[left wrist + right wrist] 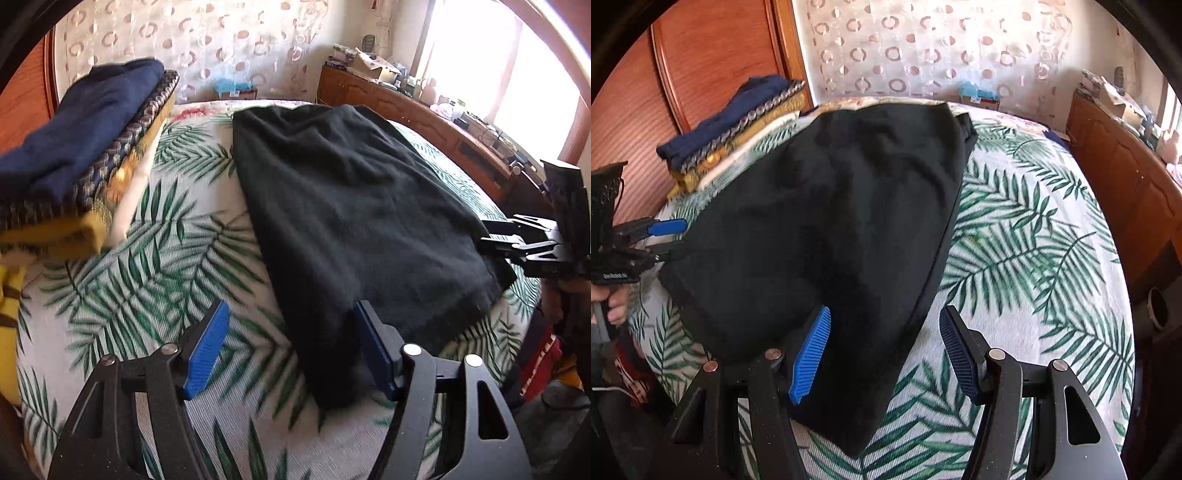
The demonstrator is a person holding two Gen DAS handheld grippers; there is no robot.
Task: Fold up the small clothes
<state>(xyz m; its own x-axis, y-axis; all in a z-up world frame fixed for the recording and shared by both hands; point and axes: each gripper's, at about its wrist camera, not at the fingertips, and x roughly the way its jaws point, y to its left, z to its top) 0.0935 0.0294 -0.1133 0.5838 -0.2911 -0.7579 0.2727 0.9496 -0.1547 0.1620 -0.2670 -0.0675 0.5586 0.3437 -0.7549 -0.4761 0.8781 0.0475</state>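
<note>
Bed (155,258): one, covered in a white spread printed with green palm leaves; its near edge is cut off below both wrist views.
Black garment (351,206): one, lying flat along the middle of the bed, long and tapering; its far end reaches the bed's far edge, its near corners lie at the two grippers.
Stack of folded clothes (85,155): one pile at the left side of the bed beside the black garment, not touching it; four layers can be counted, navy on top, then a patterned one, mustard yellow, and white at the bottom. It is blurred in the left view.
Sideboard (424,114): wooden, along the right wall under a bright window; the clutter on top is too small to name.
Left gripper (291,354): blue pads set apart, the near left corner of the garment lying between them, not clamped.
Right gripper (882,354): pads likewise apart, straddling the garment's near right edge.
Writing: a small white word on the left gripper's body in the right view, unreadable.
</note>
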